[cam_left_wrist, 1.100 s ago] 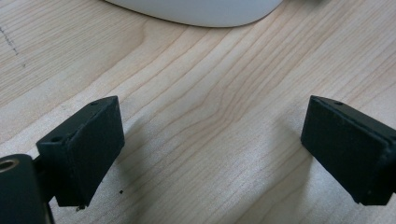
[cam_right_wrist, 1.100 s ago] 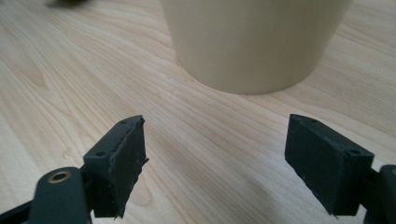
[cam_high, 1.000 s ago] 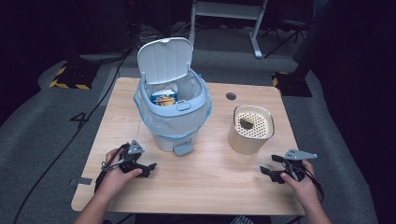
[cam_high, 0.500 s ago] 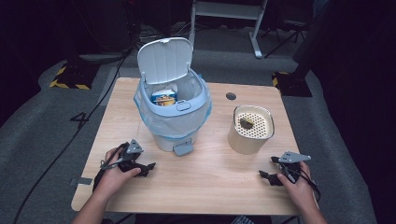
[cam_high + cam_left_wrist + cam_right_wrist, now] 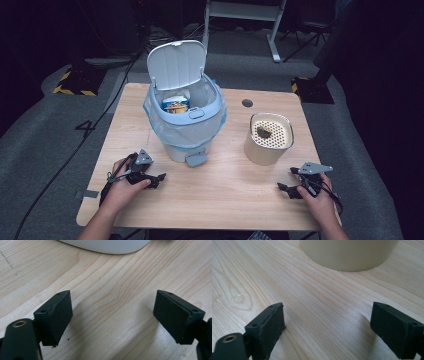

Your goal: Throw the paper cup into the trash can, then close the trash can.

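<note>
Both grippers rest on the tabletop, jaws wide with nothing between them — the left gripper has just eased narrower, the right gripper has just opened. Ahead of the right jaws stands the cream canister; ahead of the left, the open bin. Approach the canister level and centred.

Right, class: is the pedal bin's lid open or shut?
Open. In the high view the pedal bin's lid stands tipped up at the back, and the liner bag and a blue-and-yellow packet inside show.
</note>
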